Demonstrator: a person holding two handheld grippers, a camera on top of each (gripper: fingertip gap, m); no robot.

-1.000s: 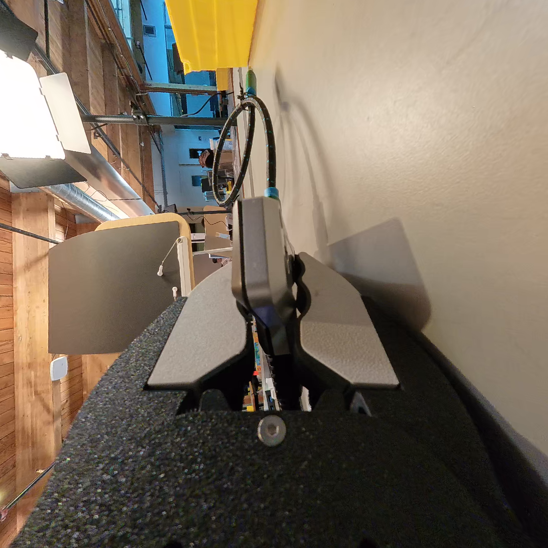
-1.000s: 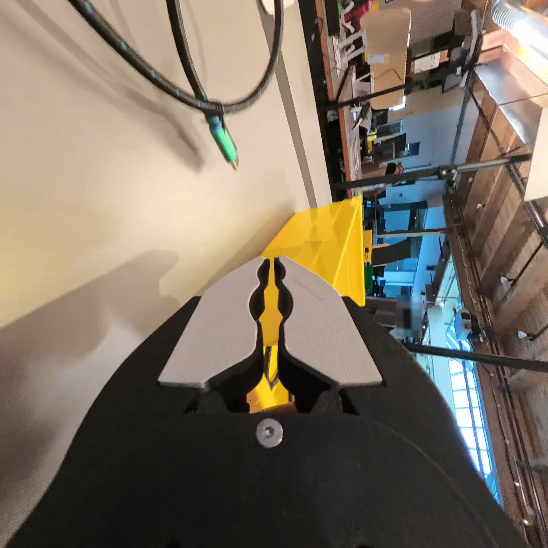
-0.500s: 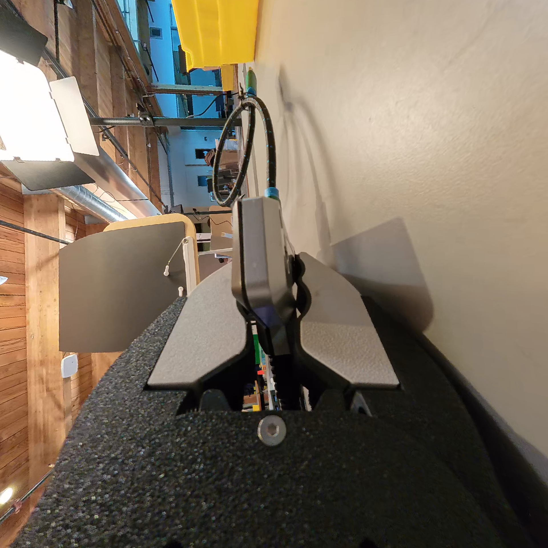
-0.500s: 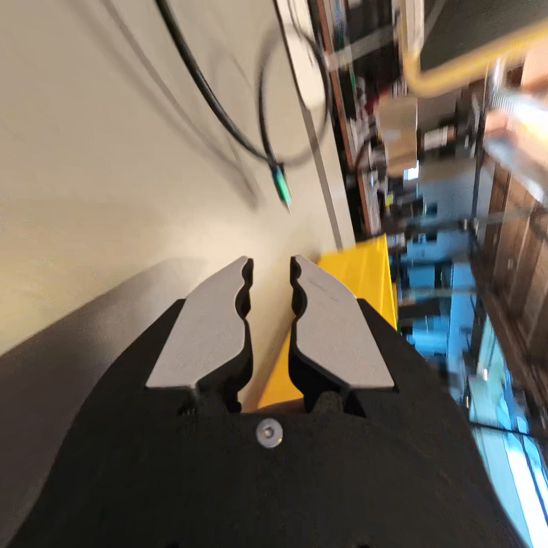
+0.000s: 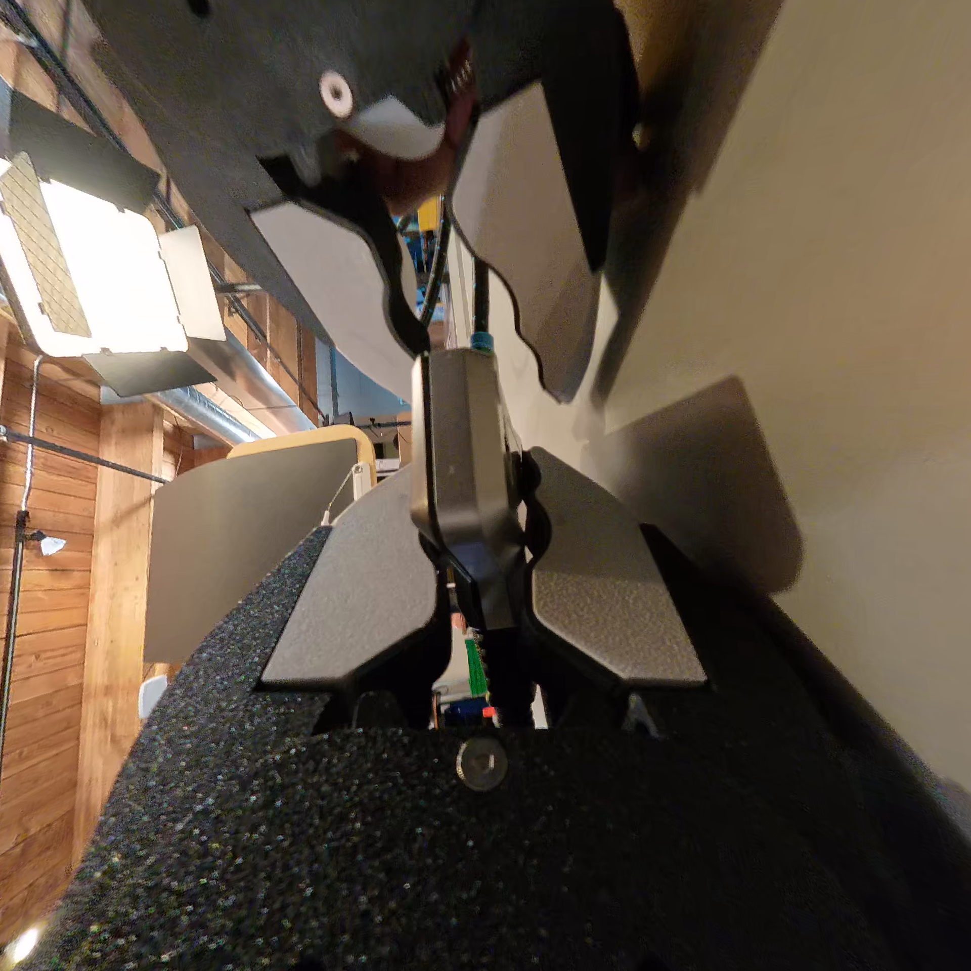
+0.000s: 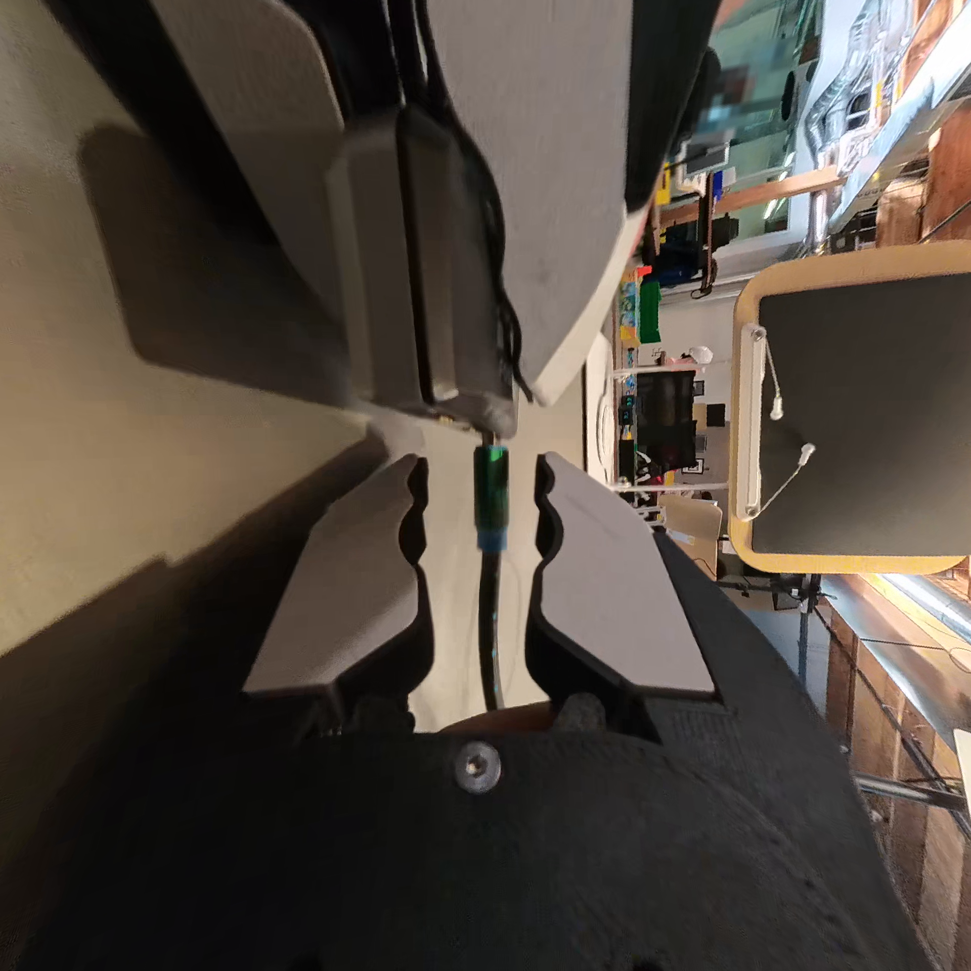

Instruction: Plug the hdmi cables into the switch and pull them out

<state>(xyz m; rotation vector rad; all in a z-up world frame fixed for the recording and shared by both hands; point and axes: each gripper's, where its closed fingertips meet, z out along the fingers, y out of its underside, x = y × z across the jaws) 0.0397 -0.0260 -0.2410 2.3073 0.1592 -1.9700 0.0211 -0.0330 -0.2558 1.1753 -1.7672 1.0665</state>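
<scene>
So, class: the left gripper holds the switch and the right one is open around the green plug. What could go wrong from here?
1. The right gripper might close on the braided cable rather than the green plug, straining it.
2. The left gripper pinches only one end of the switch, so pulling could twist it loose.

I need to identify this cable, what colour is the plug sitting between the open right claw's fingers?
Green plug with a light blue collar, clearest in the right wrist view.
</scene>
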